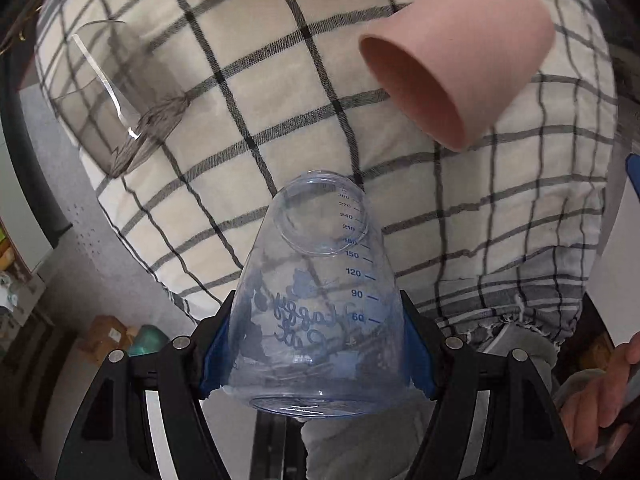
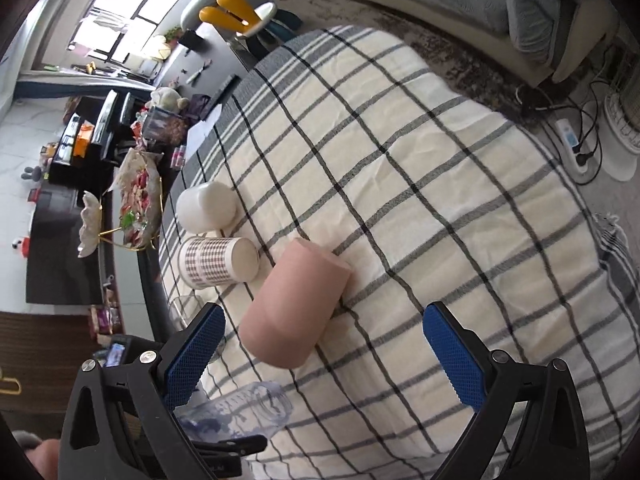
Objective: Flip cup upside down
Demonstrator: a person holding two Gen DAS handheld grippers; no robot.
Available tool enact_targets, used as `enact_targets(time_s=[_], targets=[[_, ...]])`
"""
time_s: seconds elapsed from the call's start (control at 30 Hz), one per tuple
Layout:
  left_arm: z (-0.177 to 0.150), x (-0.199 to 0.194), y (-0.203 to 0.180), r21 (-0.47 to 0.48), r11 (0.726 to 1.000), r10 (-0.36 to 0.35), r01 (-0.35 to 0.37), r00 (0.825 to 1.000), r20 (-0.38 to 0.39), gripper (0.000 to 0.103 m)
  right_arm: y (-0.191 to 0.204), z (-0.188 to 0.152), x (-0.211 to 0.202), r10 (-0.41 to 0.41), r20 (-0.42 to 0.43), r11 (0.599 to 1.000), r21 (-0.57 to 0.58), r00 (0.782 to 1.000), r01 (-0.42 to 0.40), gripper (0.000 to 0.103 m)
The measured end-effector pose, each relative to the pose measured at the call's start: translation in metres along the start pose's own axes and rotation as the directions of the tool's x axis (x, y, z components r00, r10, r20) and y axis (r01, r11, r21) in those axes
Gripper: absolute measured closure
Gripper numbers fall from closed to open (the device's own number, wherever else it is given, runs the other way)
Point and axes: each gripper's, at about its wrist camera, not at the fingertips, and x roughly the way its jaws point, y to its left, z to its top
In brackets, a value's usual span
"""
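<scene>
We find the clear blue-tinted plastic measuring cup (image 1: 320, 300), printed with a graduated scale, at lower centre of the left wrist view, pinched between the blue pads (image 1: 216, 356) of the left gripper (image 1: 320, 354). It lies tilted, one round end toward the camera, the other toward the checked tablecloth (image 1: 280, 92). It holds nothing. The matte pink tapered cup (image 1: 460, 60) lies on its side at upper right, open mouth facing lower left, interior bare. A clear glass tumbler (image 1: 116, 100) sits at upper left; its contents cannot be judged.

The right gripper (image 2: 324, 356) has its jaws spread wide, holding nothing, with the pink cup (image 2: 294, 304) lying between and beyond them at lower centre. A hand (image 1: 596, 396) shows at the lower right edge of the left view.

Only the right wrist view shows a white cup with a houndstooth band (image 2: 216, 260) and a plain white cup (image 2: 206, 206), both at centre left. The measuring cup (image 2: 244, 408) appears there at bottom left.
</scene>
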Motion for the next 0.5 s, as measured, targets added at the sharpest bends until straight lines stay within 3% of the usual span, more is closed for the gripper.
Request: enact_targets(time_s=[0.2,0.3,0.5], targets=[[0.012,0.005,-0.004,0.014,1.0,0.013,-0.013,1.0,-0.009,0.03,-0.004,0.002,0.015,-0.004,-0.033,1.0,0.023,0.999,0.004,0.003],[0.012,0.003,-0.008,0.033,0.999,0.017,-0.018,1.0,0.013,0.013,-0.005,0.001,0.013,-0.004,-0.023,1.0,0.024,1.0,0.005,0.003],[-0.009,-0.002,-0.016,0.04,0.999,0.022,-0.024,0.998,0.063,0.006,-0.003,-0.005,-0.009,0.0,0.02,1.0,0.0,1.0,0.0,0.003]])
